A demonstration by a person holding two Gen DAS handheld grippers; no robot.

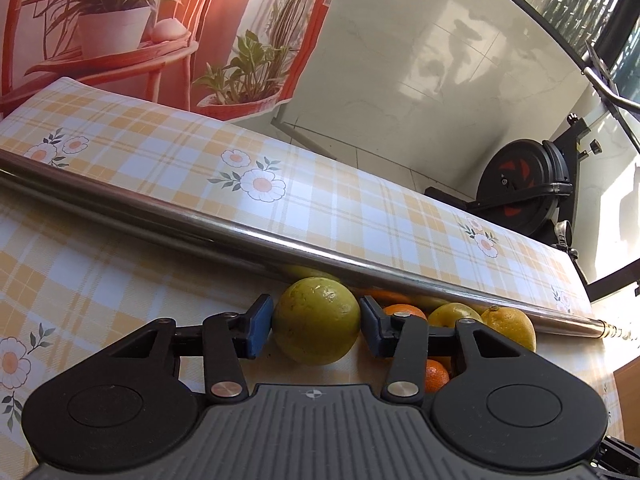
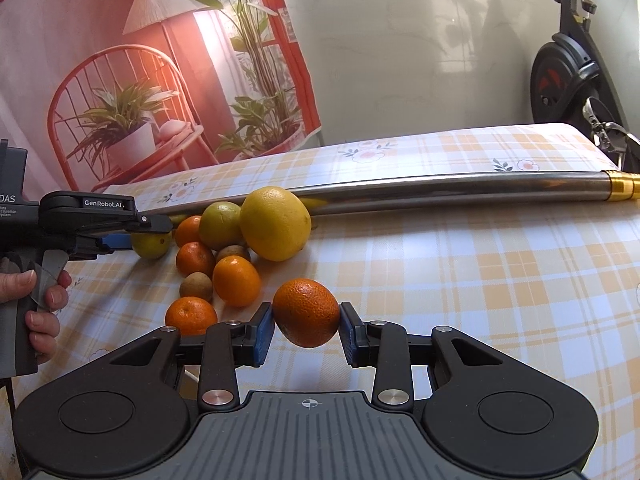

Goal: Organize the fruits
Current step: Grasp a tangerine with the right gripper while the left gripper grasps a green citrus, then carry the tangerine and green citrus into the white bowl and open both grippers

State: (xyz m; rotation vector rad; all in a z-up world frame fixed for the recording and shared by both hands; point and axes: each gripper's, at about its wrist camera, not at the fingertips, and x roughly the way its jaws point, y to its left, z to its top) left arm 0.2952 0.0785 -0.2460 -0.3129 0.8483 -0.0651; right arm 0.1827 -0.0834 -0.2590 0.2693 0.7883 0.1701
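Note:
My left gripper [image 1: 316, 330] is shut on a yellow-green citrus fruit [image 1: 316, 320], its blue pads pressing both sides; the fruit sits low by the checked tablecloth [image 1: 100, 280]. In the right wrist view that same gripper [image 2: 132, 240] reaches in from the left onto the green fruit [image 2: 150, 246], with a hand [image 2: 40, 304] on its grip. My right gripper [image 2: 306, 330] is shut on an orange mandarin [image 2: 306, 312], held slightly above the cloth. Behind it lies a cluster: a large yellow citrus [image 2: 276, 224], a greenish one [image 2: 220, 226], several mandarins [image 2: 236, 282] and two kiwis [image 2: 196, 286].
A long steel tube [image 2: 440, 190] lies across the table just behind the fruit, also the steel tube [image 1: 240, 232] in the left view. An exercise bike [image 2: 560, 80] stands past the table's far right end. Bare cloth [image 2: 500, 300] stretches to the right of the mandarin.

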